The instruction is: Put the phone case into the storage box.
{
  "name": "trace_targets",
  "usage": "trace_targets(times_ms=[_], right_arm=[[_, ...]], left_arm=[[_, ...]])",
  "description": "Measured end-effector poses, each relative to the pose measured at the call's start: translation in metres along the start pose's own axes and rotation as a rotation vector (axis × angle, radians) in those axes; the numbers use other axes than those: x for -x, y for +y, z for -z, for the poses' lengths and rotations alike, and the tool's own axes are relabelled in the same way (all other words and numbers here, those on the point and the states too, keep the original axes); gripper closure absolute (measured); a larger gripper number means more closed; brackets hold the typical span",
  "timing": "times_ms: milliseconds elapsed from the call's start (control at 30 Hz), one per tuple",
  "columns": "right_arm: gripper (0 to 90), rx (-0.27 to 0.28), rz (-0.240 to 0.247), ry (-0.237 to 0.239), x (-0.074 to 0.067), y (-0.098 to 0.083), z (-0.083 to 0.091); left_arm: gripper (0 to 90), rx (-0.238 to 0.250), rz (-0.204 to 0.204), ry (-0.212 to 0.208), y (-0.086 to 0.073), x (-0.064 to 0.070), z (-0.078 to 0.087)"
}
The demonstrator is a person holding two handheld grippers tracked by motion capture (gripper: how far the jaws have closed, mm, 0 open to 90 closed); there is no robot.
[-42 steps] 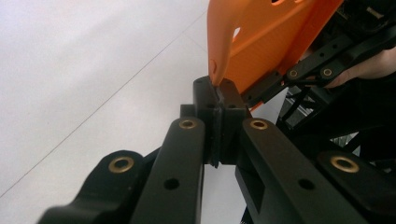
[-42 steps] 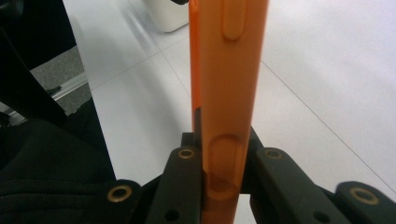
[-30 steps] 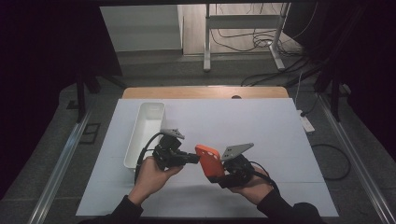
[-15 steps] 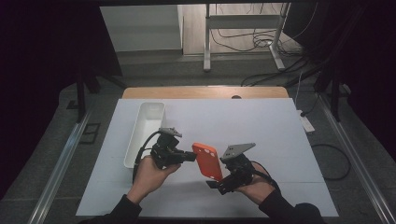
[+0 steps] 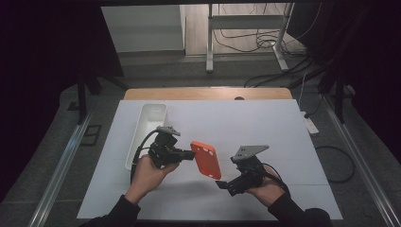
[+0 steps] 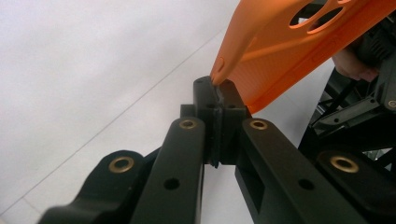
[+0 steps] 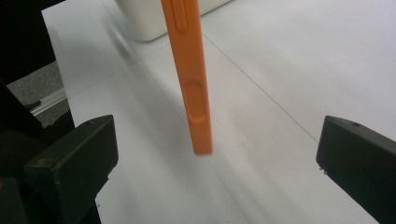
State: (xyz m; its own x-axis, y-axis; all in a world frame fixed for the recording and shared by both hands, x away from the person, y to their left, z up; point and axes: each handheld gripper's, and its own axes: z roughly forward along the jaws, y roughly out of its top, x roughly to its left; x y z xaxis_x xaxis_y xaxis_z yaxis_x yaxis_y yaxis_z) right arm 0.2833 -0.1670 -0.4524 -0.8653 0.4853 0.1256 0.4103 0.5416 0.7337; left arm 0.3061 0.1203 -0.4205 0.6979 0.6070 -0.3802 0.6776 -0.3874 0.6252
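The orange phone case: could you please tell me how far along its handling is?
Done: the orange phone case is lifted, pinched at one corner by the left gripper. In hand: the right gripper is open beside it. Left, probably: placing it, perhaps in the white bin.

High cam sits above the person's edge, looking forward and down over the whole table (image 5: pixel 265 118). Left cam rides its tongs (image 6: pixel 218 100), super close, facing 3 o'clock. Right cam looks out between its own tongs (image 7: pixel 212 161) toward 10 o'clock. All three catch the orange case (image 5: pixel 206 159).
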Motion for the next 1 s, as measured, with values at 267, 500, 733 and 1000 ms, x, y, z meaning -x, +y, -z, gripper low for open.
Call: trace_targets(times_ms=[267,500,733,1000], right_arm=[[0.0,0.007,-0.016,-0.008,0.0,-0.006,0.009],[0.0,0.007,-0.018,-0.013,0.0,-0.01,0.016],[0.0,0.008,-0.023,-0.032,0.0,-0.016,0.024],[0.0,0.024,-0.042,-0.049,0.003,-0.024,0.036]], left_arm=[[89.5,-0.005,0.008,0.019,0.001,-0.008,0.005],[89.5,0.0,-0.002,0.022,0.002,-0.012,0.008],[89.5,-0.003,-0.004,0.036,0.007,-0.015,0.012],[89.5,0.001,0.001,0.048,0.011,-0.02,0.019]])
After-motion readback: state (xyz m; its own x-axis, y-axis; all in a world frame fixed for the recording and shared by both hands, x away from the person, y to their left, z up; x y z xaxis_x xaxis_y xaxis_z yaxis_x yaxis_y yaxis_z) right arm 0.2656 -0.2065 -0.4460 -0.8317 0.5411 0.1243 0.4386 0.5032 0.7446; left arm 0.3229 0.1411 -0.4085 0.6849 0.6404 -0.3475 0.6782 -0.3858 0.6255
